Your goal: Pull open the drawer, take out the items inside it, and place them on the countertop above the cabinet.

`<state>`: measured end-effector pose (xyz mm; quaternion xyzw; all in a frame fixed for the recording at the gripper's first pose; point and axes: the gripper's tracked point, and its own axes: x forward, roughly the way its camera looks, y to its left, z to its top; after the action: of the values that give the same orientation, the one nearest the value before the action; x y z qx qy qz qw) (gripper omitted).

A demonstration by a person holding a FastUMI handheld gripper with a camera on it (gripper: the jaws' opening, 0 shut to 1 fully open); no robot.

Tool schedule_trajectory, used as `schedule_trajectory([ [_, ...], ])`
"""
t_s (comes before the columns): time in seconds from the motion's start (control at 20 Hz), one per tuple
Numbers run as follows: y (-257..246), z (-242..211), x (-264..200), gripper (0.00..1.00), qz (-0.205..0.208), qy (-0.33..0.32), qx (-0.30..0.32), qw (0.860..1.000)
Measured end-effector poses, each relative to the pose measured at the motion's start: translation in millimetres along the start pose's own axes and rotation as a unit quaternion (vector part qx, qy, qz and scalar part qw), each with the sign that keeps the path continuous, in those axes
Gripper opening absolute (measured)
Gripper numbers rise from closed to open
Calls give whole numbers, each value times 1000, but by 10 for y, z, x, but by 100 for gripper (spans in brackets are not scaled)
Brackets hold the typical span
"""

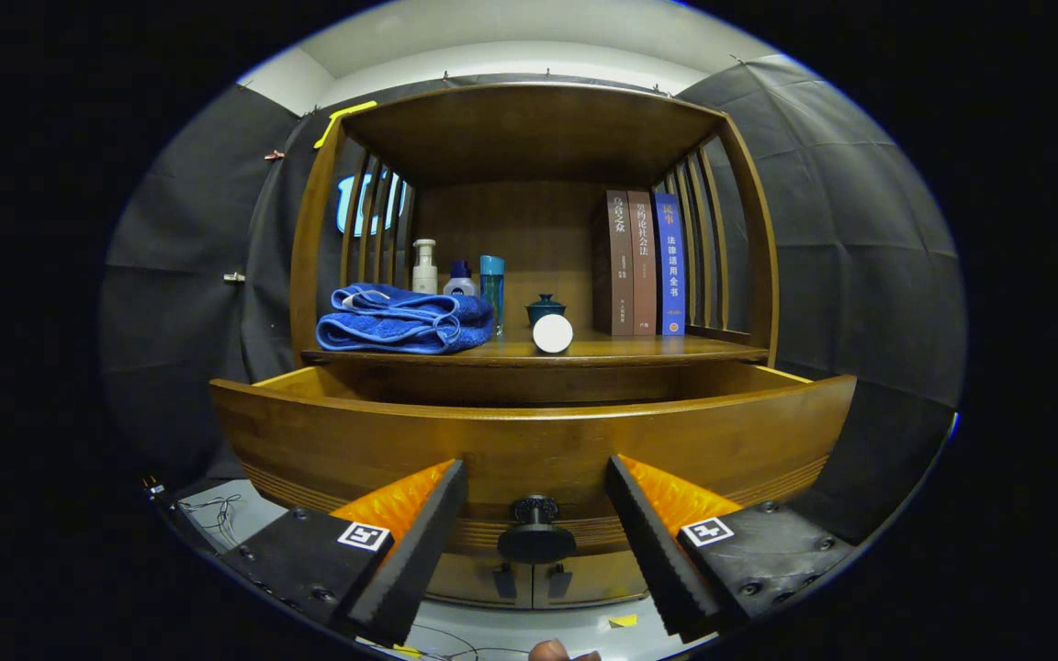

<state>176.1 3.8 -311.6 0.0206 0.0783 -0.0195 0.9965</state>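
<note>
The wooden drawer point(529, 441) stands pulled out toward me, its curved front facing the camera and its inside hidden behind that front. Its round dark knob point(535, 532) sits low on the front, between my two fingers but not touched by them. My gripper point(536, 473) is open, fingers spread to either side of the knob, just short of the drawer front. Above the drawer runs the countertop point(639, 351) of the cabinet, under a wooden shelf hood.
On the countertop lie a folded blue towel point(405, 319), a pump bottle point(424, 267), a small blue-capped bottle point(460, 278), a tall teal bottle point(491, 280), a lidded teal cup point(545, 308), a white round jar point(553, 333) and three upright books point(645, 263). Cabinet doors point(529, 578) sit below the drawer.
</note>
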Motion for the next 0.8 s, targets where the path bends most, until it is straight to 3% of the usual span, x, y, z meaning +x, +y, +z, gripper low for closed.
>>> schedule_trajectory([
  [0.8, 20, 38, 810, 99, -6, 1, -9, 1000],
])
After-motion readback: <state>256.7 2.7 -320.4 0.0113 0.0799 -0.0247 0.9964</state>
